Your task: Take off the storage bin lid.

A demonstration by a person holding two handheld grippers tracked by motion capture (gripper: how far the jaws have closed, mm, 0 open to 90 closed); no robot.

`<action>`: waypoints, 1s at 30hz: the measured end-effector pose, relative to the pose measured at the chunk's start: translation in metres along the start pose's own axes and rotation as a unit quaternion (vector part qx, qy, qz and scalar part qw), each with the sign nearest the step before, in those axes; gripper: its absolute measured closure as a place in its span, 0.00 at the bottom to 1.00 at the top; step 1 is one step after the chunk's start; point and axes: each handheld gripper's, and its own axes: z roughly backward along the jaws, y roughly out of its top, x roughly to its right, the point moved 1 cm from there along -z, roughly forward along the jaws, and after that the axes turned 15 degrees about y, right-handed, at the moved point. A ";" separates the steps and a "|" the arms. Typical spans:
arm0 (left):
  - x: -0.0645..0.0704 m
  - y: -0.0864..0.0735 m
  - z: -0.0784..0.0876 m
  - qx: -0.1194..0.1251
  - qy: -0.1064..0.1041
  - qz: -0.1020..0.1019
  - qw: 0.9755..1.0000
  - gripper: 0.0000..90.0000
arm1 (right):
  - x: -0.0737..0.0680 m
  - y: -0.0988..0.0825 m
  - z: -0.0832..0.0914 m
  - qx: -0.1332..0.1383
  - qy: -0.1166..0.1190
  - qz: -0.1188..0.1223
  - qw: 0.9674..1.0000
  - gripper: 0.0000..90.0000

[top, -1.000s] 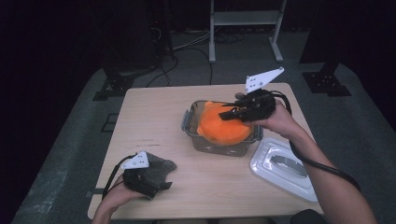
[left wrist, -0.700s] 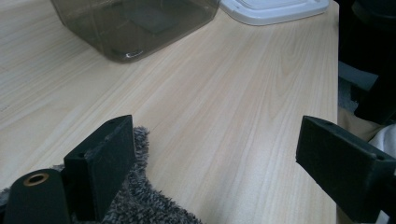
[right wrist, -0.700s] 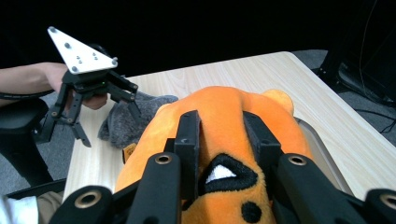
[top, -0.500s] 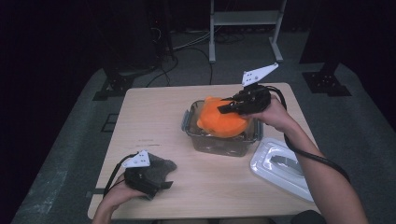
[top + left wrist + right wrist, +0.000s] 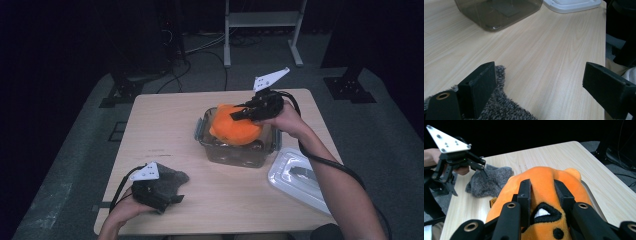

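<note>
My right hand-held gripper [image 5: 239, 114] is clamped on the orange plush toy [image 5: 234, 126], jaws pinching a fold of its fabric, and the toy sits partly inside the clear container [image 5: 239, 151], bulging above the rim. I judge the packing about halfway: it needs pressing down. The lid [image 5: 299, 176] lies at four o'clock of the container, not yet on. My left hand-held gripper [image 5: 159, 196] rests jaws apart on the grey cloth [image 5: 170, 179], at seven o'clock on the bench [image 5: 165, 125].

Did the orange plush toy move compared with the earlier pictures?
Yes. The orange plush toy, held by the right hand-held gripper, shifted toward the left end of the clear container.
</note>
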 end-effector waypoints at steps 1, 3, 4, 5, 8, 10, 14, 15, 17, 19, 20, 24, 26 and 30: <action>0.000 0.000 0.000 -0.001 0.000 0.000 1.000 0.12 | 0.001 -0.001 0.000 0.000 -0.001 -0.001 1.000 0.77; -0.001 -0.001 0.000 -0.001 0.001 0.000 1.000 0.12 | 0.005 -0.002 -0.001 0.002 0.001 -0.003 1.000 0.77; -0.001 -0.001 0.000 -0.001 0.001 0.001 1.000 0.12 | 0.006 -0.003 -0.002 0.001 0.001 -0.005 1.000 0.77; -0.001 -0.001 0.000 -0.001 0.000 0.000 1.000 0.12 | 0.008 -0.004 -0.002 -0.002 0.001 -0.002 1.000 0.77; -0.001 -0.001 0.000 -0.001 0.000 0.001 1.000 0.12 | 0.012 -0.005 -0.004 -0.004 0.002 -0.003 1.000 0.77; -0.001 -0.001 0.000 -0.001 0.000 0.003 1.000 0.12 | 0.015 -0.007 -0.006 -0.005 0.003 -0.005 1.000 0.77; -0.002 -0.001 0.001 0.000 0.000 0.002 1.000 0.12 | 0.021 -0.011 -0.009 -0.001 0.001 -0.011 1.000 0.77; -0.002 -0.001 0.001 0.000 0.000 0.002 1.000 0.12 | 0.022 -0.012 -0.010 -0.001 0.001 -0.012 1.000 0.77; -0.002 -0.001 0.001 0.000 0.000 0.002 1.000 0.12 | 0.024 -0.013 -0.012 -0.004 0.003 -0.015 1.000 0.77; -0.002 -0.001 0.001 0.000 0.000 0.002 1.000 0.12 | 0.025 -0.014 -0.014 -0.008 0.002 -0.016 1.000 0.77; -0.002 -0.001 0.001 0.000 0.000 0.002 1.000 0.12 | 0.026 -0.014 -0.015 -0.011 0.001 -0.015 1.000 0.77; -0.002 -0.001 0.001 0.000 -0.001 0.002 1.000 0.12 | 0.029 -0.017 -0.019 -0.016 0.003 -0.018 1.000 0.77; -0.002 -0.001 0.001 0.000 -0.001 0.002 1.000 0.12 | 0.031 -0.018 -0.020 -0.017 0.003 -0.020 1.000 0.77; -0.002 -0.001 0.002 -0.001 0.000 0.003 1.000 0.12 | 0.033 -0.020 -0.023 -0.023 0.002 -0.024 0.999 0.77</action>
